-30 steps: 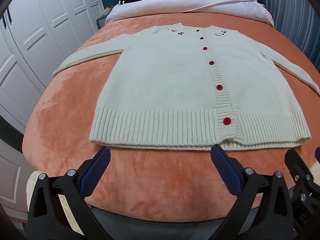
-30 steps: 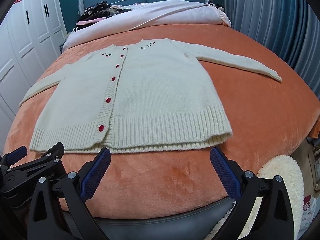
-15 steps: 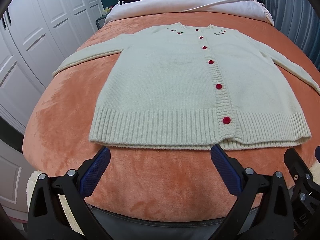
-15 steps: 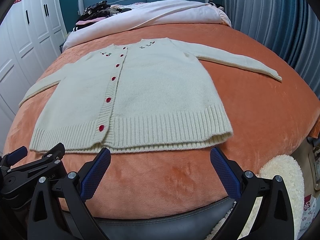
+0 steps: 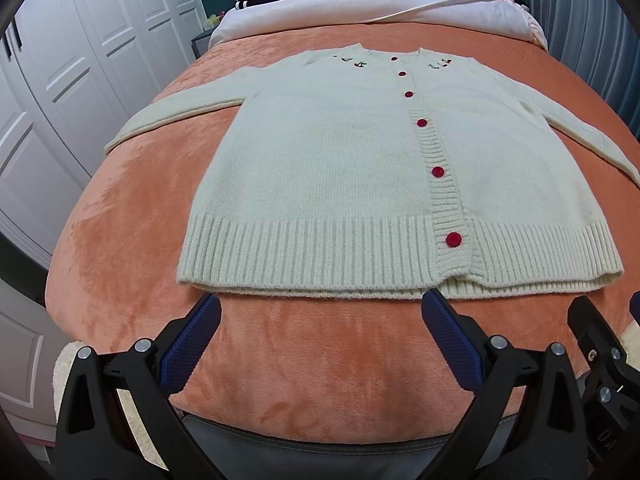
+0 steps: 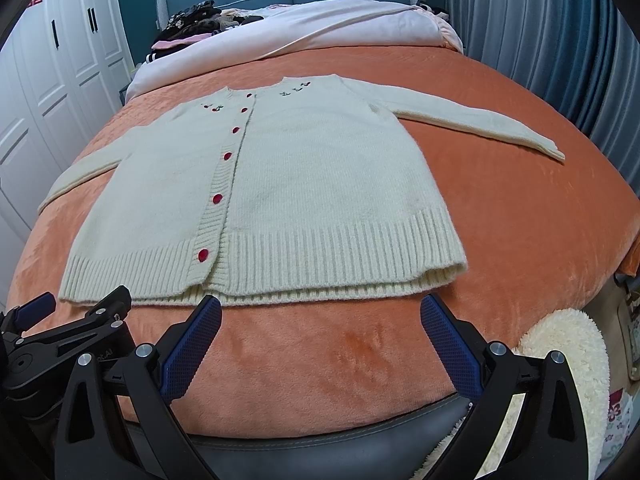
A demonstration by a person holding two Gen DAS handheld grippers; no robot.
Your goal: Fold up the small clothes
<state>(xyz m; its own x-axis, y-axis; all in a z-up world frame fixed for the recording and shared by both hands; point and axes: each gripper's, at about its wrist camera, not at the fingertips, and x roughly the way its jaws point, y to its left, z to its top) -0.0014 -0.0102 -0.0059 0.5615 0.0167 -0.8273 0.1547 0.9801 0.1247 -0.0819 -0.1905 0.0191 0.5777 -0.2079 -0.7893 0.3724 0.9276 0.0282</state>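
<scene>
A cream knit cardigan (image 5: 340, 168) with red buttons lies flat and buttoned on an orange bed cover (image 5: 132, 232), sleeves spread out to both sides. It also shows in the right wrist view (image 6: 312, 184). My left gripper (image 5: 320, 320) is open and empty, just short of the ribbed hem's left half. My right gripper (image 6: 320, 320) is open and empty, just short of the hem's right half. The left gripper's body (image 6: 60, 336) shows at the lower left of the right wrist view.
A white duvet (image 6: 320, 32) and a pile of dark clothes (image 6: 188, 24) lie at the bed's head. White wardrobe doors (image 5: 80, 60) stand left, blue curtains (image 6: 540, 40) right. A fluffy cream rug (image 6: 568, 352) lies by the bed's near right corner.
Both grippers have held almost still; the view has shifted very slightly. The cardigan has not moved.
</scene>
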